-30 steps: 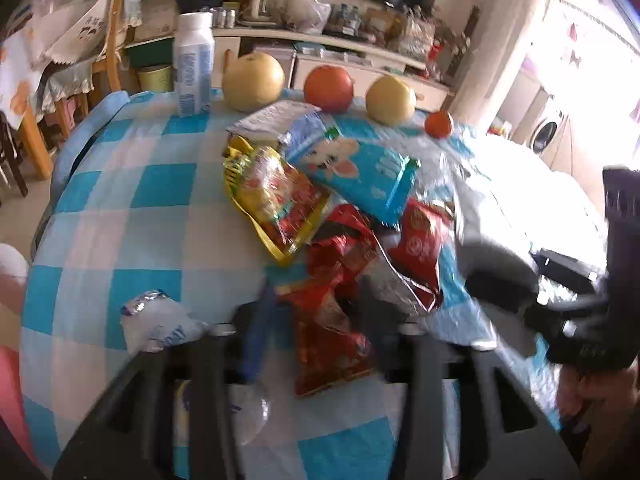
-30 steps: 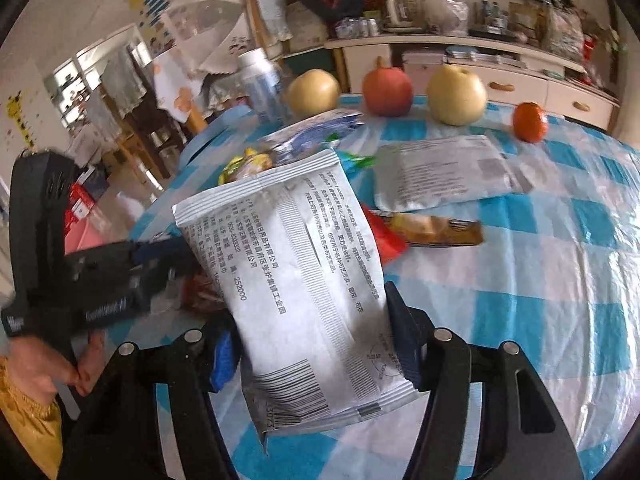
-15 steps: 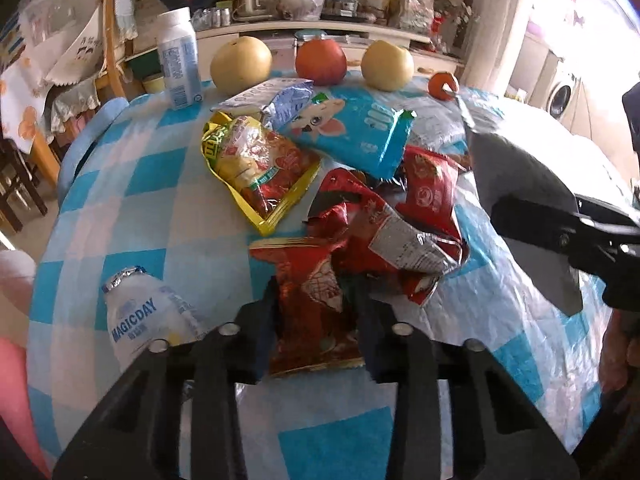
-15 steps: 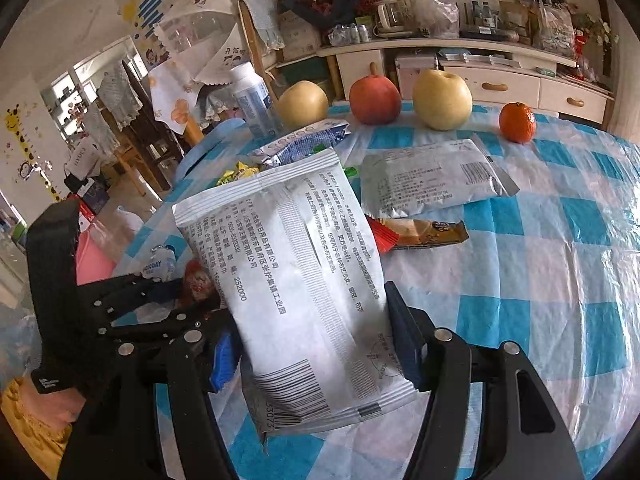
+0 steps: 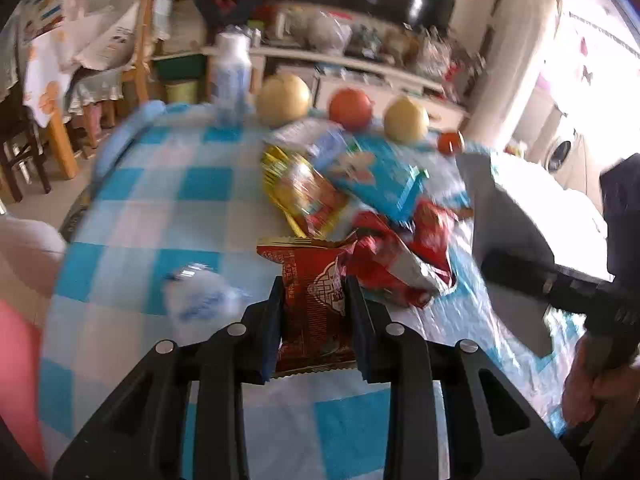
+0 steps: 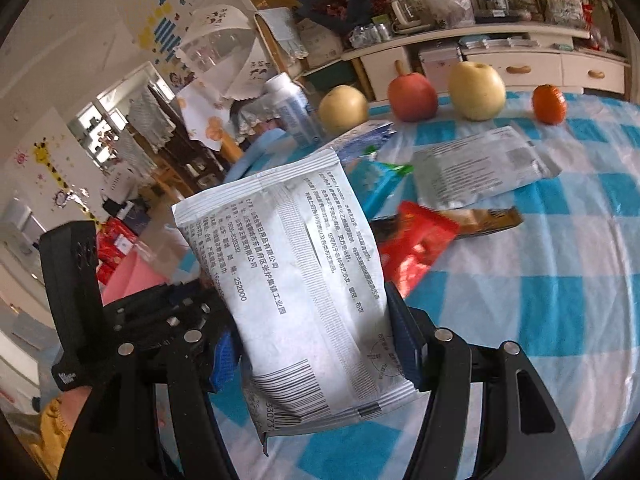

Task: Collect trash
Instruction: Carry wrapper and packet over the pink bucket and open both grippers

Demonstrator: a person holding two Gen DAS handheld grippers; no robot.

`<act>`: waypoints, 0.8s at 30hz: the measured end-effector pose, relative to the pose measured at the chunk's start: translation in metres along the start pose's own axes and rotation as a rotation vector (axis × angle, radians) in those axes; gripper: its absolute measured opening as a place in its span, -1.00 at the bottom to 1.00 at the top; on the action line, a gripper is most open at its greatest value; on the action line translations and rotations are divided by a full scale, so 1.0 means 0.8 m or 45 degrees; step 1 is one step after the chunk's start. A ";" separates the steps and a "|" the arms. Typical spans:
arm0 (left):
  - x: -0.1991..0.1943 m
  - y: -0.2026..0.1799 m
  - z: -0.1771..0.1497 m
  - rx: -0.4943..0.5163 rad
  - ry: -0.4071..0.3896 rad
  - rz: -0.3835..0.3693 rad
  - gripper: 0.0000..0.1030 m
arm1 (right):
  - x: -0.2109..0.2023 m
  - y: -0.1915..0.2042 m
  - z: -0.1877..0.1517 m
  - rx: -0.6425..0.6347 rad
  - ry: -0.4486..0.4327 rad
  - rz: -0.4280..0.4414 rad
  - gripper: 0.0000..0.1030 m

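My left gripper (image 5: 314,304) is shut on a dark red snack wrapper (image 5: 316,292), pinched between both fingers just above the blue-checked tablecloth (image 5: 152,208). Beyond it lies a heap of wrappers: a crumpled red one (image 5: 394,268), a yellow-red one (image 5: 304,194) and a blue one (image 5: 378,176). My right gripper (image 6: 316,336) is shut on a large white printed bag (image 6: 304,280), held upright off the table. In the right wrist view the left gripper (image 6: 160,316) shows at the left, low beside the bag.
A squashed clear plastic bottle (image 5: 198,296) lies left of my left gripper. A white bottle (image 5: 232,76), two pears (image 6: 476,90), an apple (image 6: 412,96) and a tangerine (image 6: 549,104) stand along the far edge. Another white bag (image 6: 480,166) and a red wrapper (image 6: 416,246) lie mid-table.
My left gripper closed on the dark red wrapper and has lifted it slightly toward me. The right gripper keeps holding the white bag, nearly still.
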State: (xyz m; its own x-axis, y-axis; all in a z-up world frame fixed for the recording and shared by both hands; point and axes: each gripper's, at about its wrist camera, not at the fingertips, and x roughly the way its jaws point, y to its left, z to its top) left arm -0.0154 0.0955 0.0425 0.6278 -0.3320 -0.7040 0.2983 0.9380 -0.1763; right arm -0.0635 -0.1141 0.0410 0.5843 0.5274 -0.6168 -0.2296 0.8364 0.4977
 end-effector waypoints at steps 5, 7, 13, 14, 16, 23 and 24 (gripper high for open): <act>-0.043 0.039 0.005 -0.085 -0.116 0.059 -0.39 | 0.010 0.029 -0.004 0.027 0.017 0.074 0.24; -0.057 0.053 0.005 -0.112 -0.153 0.095 -0.39 | 0.015 0.042 -0.004 0.029 0.021 0.089 0.24; -0.104 0.108 0.005 -0.211 -0.262 0.209 -0.39 | 0.039 0.084 -0.007 0.044 0.057 0.160 0.24; -0.112 0.118 0.004 -0.232 -0.280 0.229 -0.39 | 0.044 0.094 -0.008 0.043 0.065 0.169 0.24; -0.126 0.137 0.003 -0.276 -0.306 0.253 -0.39 | 0.054 0.116 -0.009 0.015 0.077 0.172 0.24; -0.175 0.215 -0.007 -0.469 -0.397 0.403 -0.38 | 0.090 0.219 -0.002 -0.067 0.105 0.295 0.25; -0.181 0.224 -0.009 -0.494 -0.407 0.431 -0.38 | 0.095 0.233 -0.002 -0.076 0.111 0.316 0.25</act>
State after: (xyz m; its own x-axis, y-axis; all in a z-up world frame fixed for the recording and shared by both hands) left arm -0.0580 0.3126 0.1076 0.8448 0.0344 -0.5341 -0.2020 0.9446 -0.2587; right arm -0.0628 0.0825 0.0861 0.4359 0.7260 -0.5319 -0.4041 0.6860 0.6050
